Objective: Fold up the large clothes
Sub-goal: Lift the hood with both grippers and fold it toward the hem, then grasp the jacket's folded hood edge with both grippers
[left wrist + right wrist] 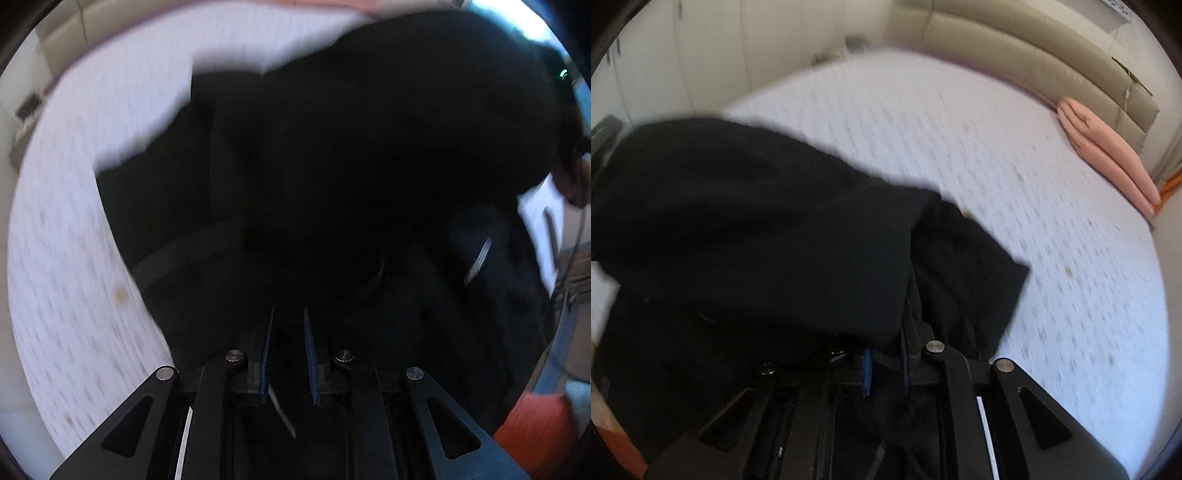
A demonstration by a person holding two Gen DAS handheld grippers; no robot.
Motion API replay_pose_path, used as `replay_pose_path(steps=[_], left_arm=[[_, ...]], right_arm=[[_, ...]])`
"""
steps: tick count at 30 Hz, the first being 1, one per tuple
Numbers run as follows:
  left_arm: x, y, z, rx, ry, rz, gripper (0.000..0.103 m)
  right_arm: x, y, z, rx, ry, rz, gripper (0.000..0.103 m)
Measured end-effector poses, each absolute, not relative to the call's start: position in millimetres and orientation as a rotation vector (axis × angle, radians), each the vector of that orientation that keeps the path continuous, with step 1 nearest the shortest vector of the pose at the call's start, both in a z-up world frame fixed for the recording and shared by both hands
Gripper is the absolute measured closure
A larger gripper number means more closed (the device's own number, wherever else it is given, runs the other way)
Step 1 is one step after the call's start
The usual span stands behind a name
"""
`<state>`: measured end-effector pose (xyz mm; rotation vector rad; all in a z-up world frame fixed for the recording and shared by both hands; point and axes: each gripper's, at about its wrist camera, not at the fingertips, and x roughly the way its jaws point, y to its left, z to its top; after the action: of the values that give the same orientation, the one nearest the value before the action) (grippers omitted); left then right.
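Note:
A large black garment [351, 147] lies partly lifted over the white bed sheet [74, 258] and fills most of the left wrist view. My left gripper [288, 314] points down into it. Its blue pads [309, 354] stand a narrow gap apart, with black cloth pinched between them. In the right wrist view the same black garment [757, 221] drapes from my right gripper [886, 354] and covers its left finger. One blue pad [866, 369] peeks out under the fold, and cloth is clamped between the fingers. Both views are blurred by motion.
A folded pink cloth [1108, 158] lies at the bed's far right edge, against a beige padded headboard [1034, 55]. White cupboard doors [683, 55] stand behind the bed. White sheet [997, 166] lies bare to the right of the garment. Something orange [535, 432] shows at the lower right.

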<state>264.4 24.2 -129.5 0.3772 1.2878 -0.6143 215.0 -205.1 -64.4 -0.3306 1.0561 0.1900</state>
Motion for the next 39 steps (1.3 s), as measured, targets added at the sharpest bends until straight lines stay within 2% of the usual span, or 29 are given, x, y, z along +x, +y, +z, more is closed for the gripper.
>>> replay_pose_path(steps=[4, 7, 10, 12, 13, 14, 17, 20, 23, 25, 26, 28, 33, 36, 39], left_arm=[[276.1, 51.2, -126.6, 0.282, 1.298, -0.529, 0.088], [298.2, 62.1, -84.4, 0.213, 1.194, -0.487, 0.088], [330.4, 55.8, -39.6, 0.166, 1.077, -0.487, 0.087], [347.7, 43.4, -16.3, 0.125, 1.027, -0.507, 0.084], [355.1, 36.5, -8.2, 0.117, 1.013, -0.509, 0.083], [362.0, 28.0, -1.7, 0.115, 0.999, -0.504, 0.083], [372.4, -4.8, 5.9, 0.063, 0.981, -0.565, 0.081], [368.0, -26.4, -14.7, 0.046, 1.036, -0.651, 0.079], [347.6, -33.8, -70.1, 0.090, 1.179, -0.652, 0.079], [336.3, -28.9, -112.1, 0.101, 1.277, -0.612, 0.079], [331.7, -26.8, -126.9, 0.100, 1.301, -0.599, 0.079], [325.5, -21.7, -150.0, 0.066, 1.298, -0.572, 0.079], [322.5, -11.7, -141.3, -0.037, 1.273, -0.510, 0.080], [310.6, 1.6, -117.5, -0.045, 1.256, -0.504, 0.079], [285.8, 10.5, -83.0, -0.055, 1.199, -0.524, 0.078]], right_arm=[[198.0, -229.4, -74.8, -0.240, 1.137, 0.136, 0.088], [193.4, -250.3, -57.7, -0.122, 1.144, 0.112, 0.088], [200.5, -269.2, -22.3, 0.052, 1.097, 0.130, 0.082], [203.6, -265.3, -0.1, 0.157, 1.042, 0.175, 0.070], [207.4, -262.9, 7.0, 0.194, 1.022, 0.198, 0.052], [213.5, -256.1, 15.6, 0.229, 0.998, 0.233, 0.043], [221.4, -229.8, 19.7, 0.224, 0.978, 0.271, 0.043], [227.0, -200.5, 8.0, 0.195, 1.020, 0.299, 0.043], [223.8, -180.2, -29.2, 0.085, 1.139, 0.309, 0.045], [217.4, -171.6, -60.3, -0.032, 1.245, 0.270, 0.052], [210.2, -172.6, -81.4, -0.045, 1.305, 0.269, 0.057], [199.0, -179.0, -119.5, -0.036, 1.390, 0.235, 0.058], [189.8, -182.4, -135.3, 0.004, 1.337, 0.199, 0.059], [187.6, -188.0, -124.5, 0.026, 1.334, 0.215, 0.058], [174.7, -195.5, -85.5, 0.078, 1.273, 0.271, 0.056]])
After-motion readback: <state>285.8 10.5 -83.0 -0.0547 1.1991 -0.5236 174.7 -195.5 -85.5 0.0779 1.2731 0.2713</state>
